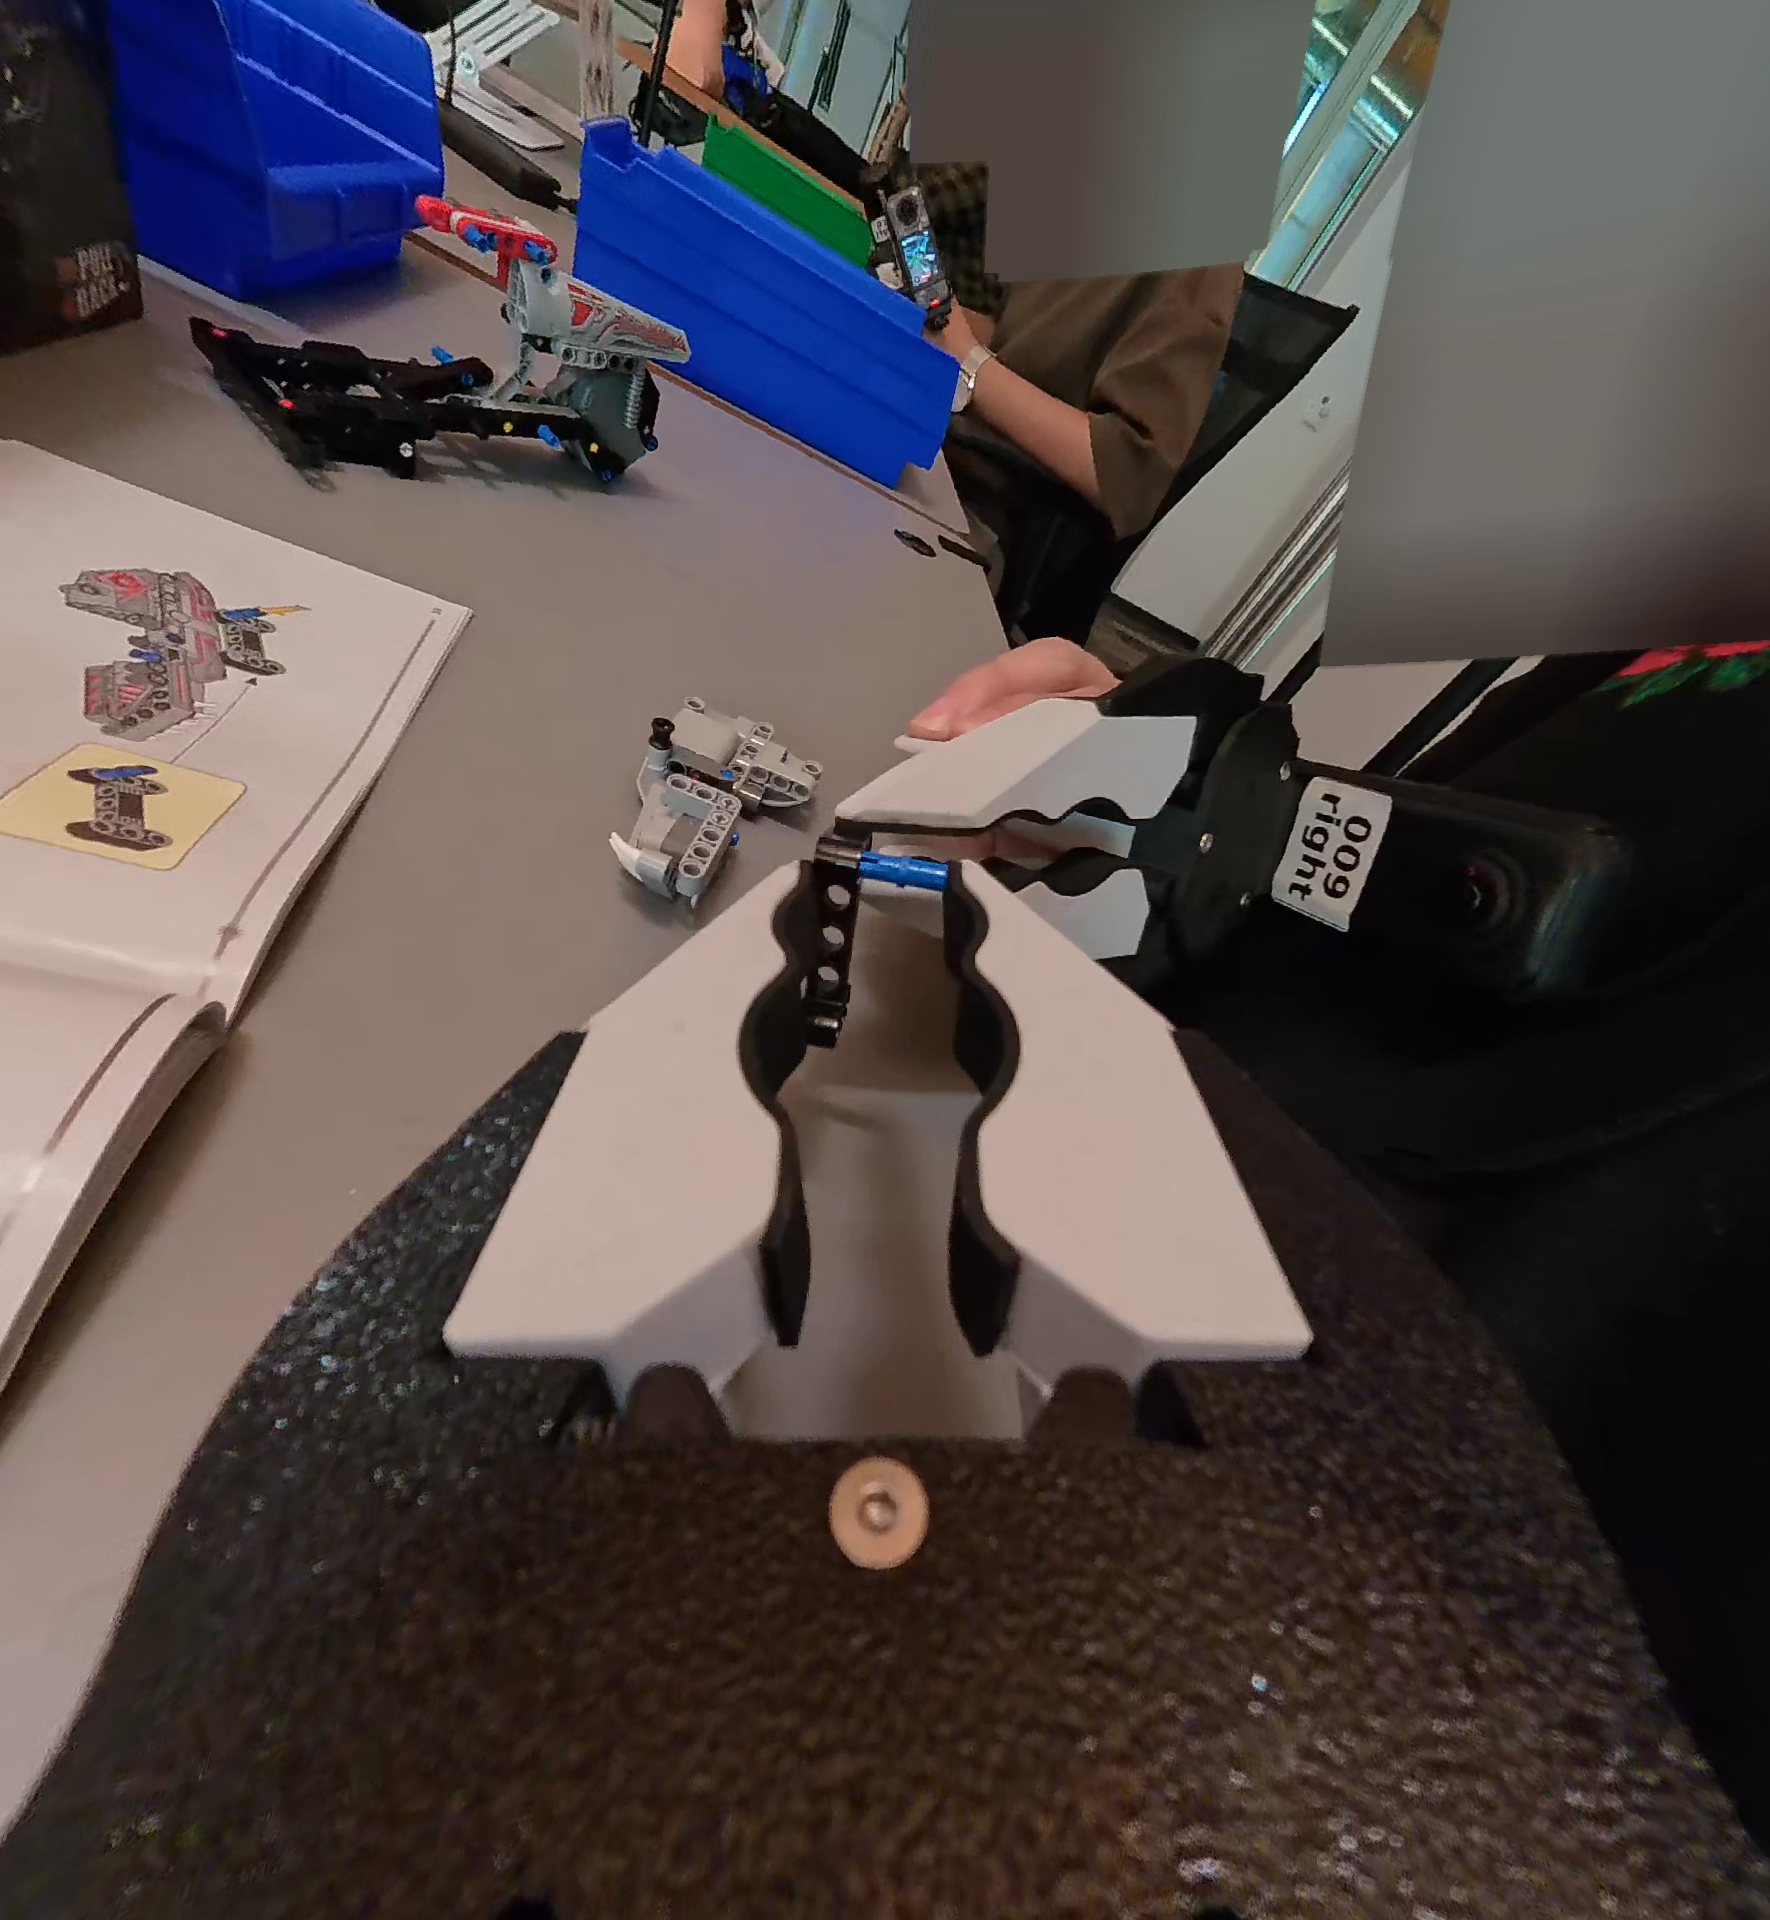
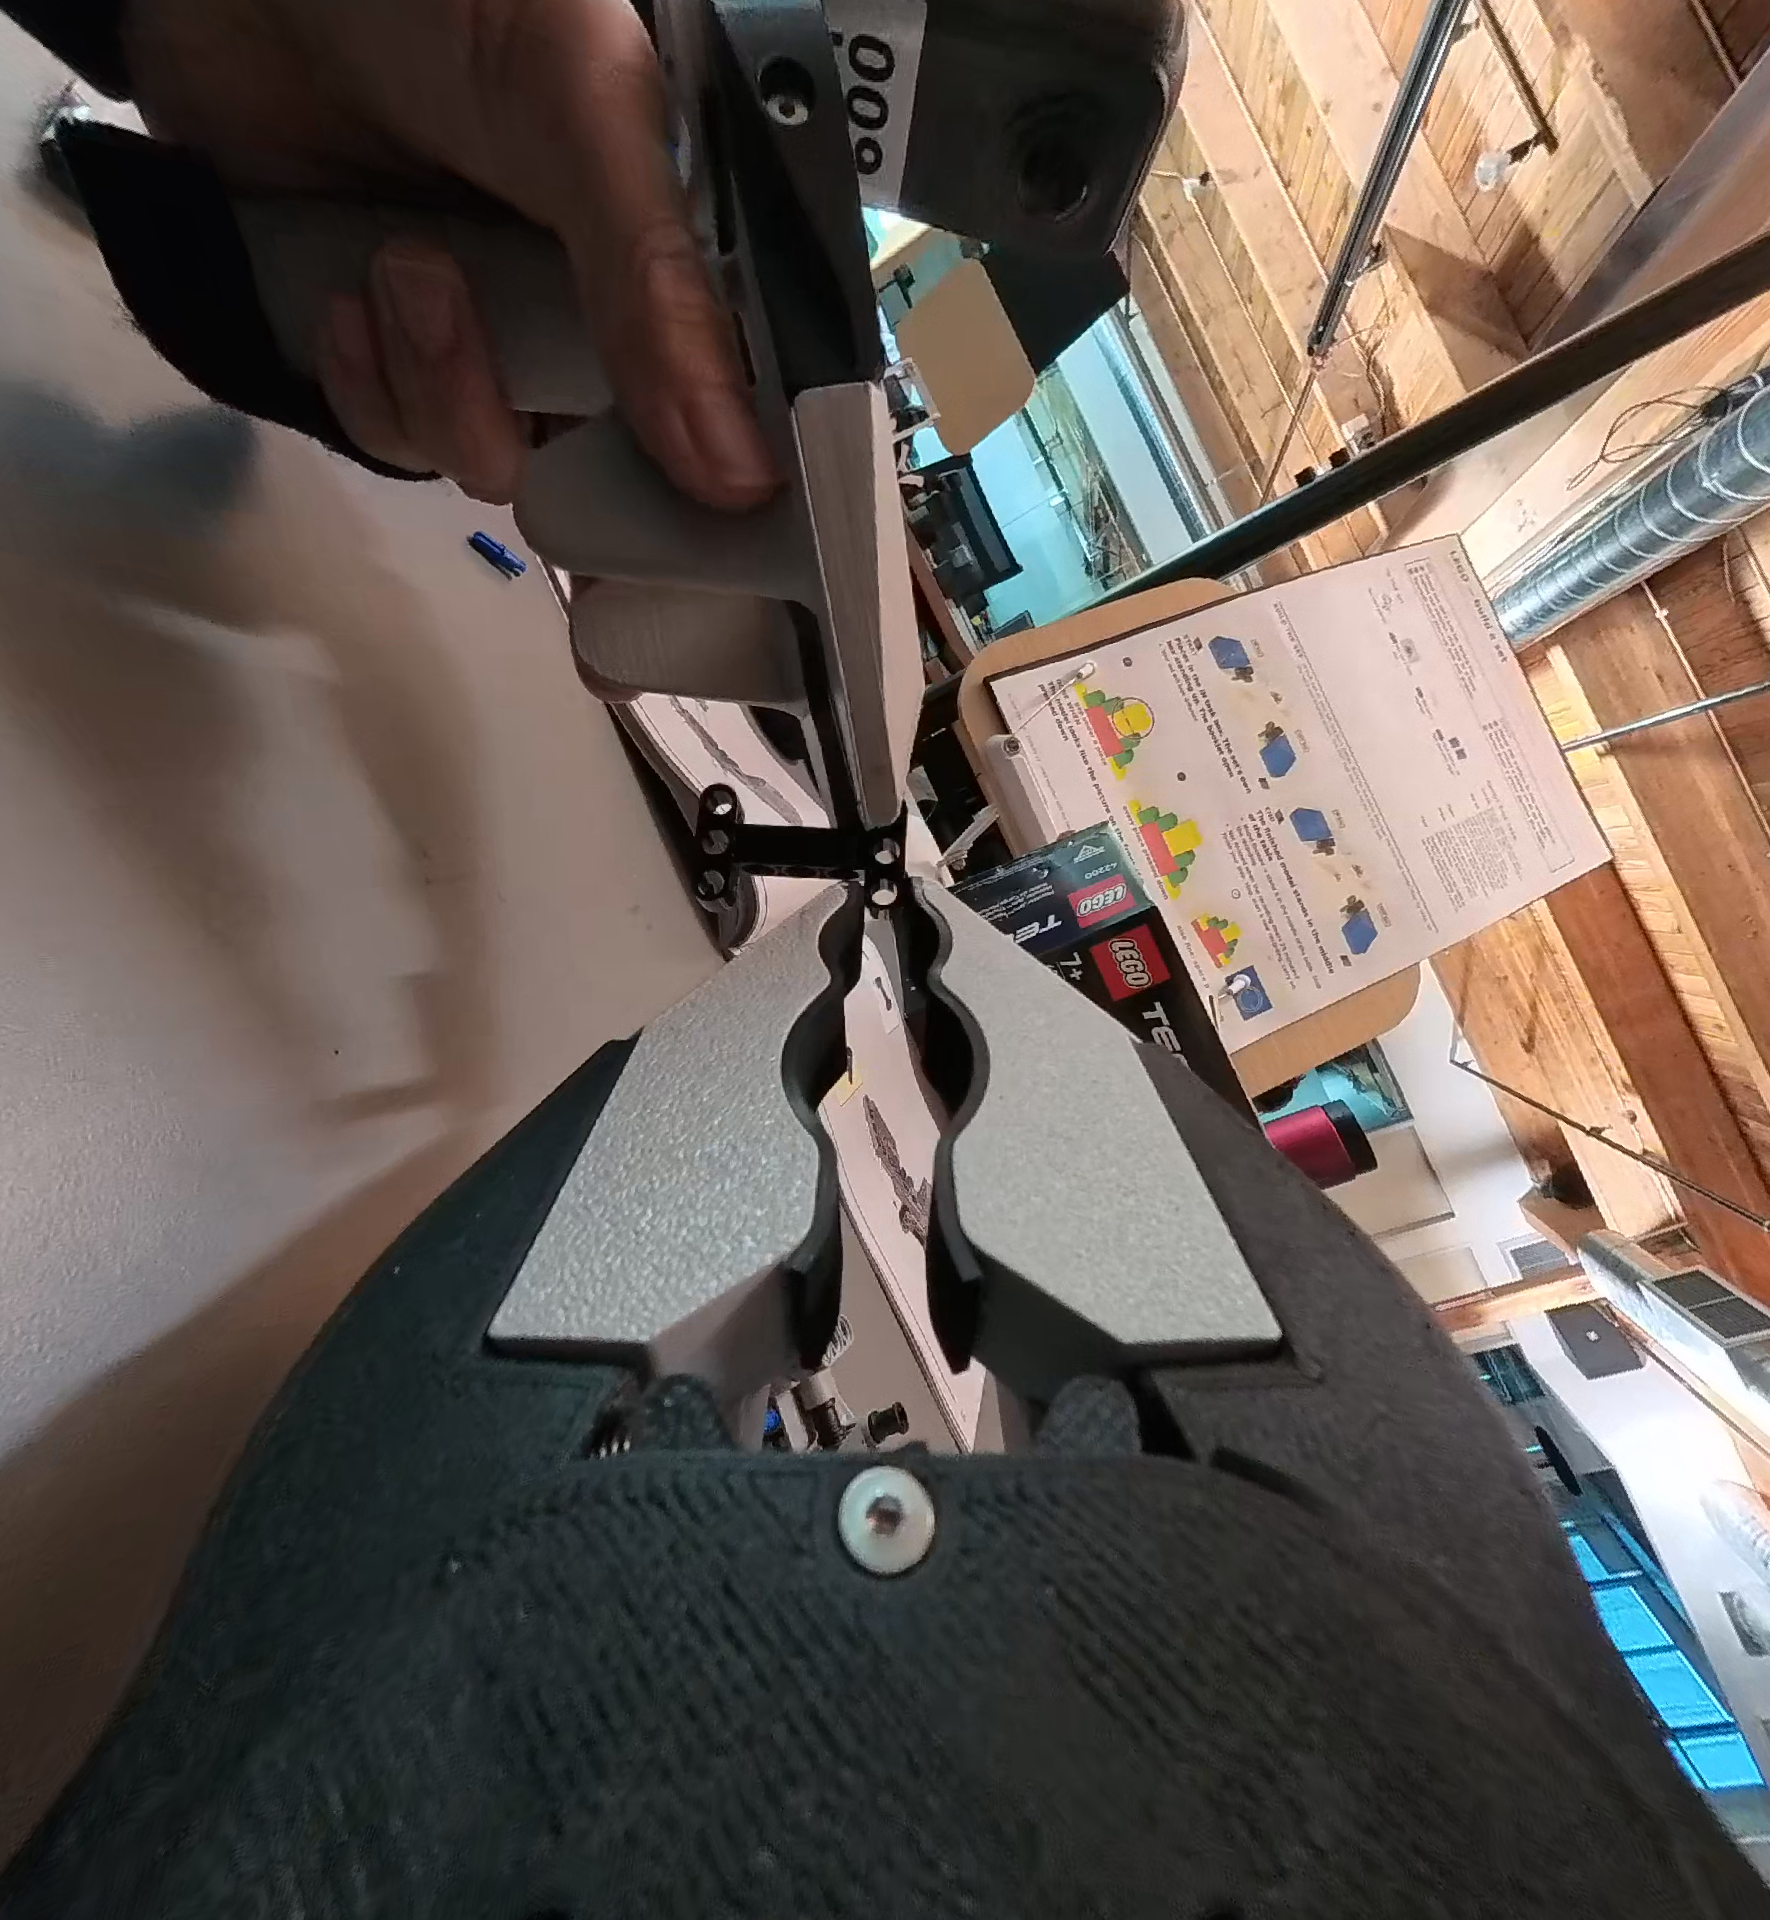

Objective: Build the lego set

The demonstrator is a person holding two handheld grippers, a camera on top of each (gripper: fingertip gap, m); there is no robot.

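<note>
In the left wrist view my left gripper point(image 1: 876, 883) is shut on a black holed beam point(image 1: 827, 940) with a blue pin point(image 1: 902, 871) sticking out of its top hole. The beam lies against the left finger and the pin reaches the right finger. My right gripper point(image 1: 860, 831) comes in from the right and its tips close over the beam's top end. In the right wrist view my right gripper point(image 2: 883, 904) pinches the black frame point(image 2: 881, 862), which carries a second holed beam point(image 2: 720, 842). The left gripper point(image 2: 876, 810) grips the frame from above.
An open instruction booklet point(image 1: 133, 779) lies at left on the grey table point(image 1: 548, 623). A small grey sub-assembly point(image 1: 715, 800) lies just beyond the grippers. A larger black and grey model point(image 1: 424, 395), blue bins point(image 1: 756, 312) and a seated person stand farther back. A loose blue pin point(image 2: 496, 556) lies on the table. The tips of both grippers are at nearly the same place.
</note>
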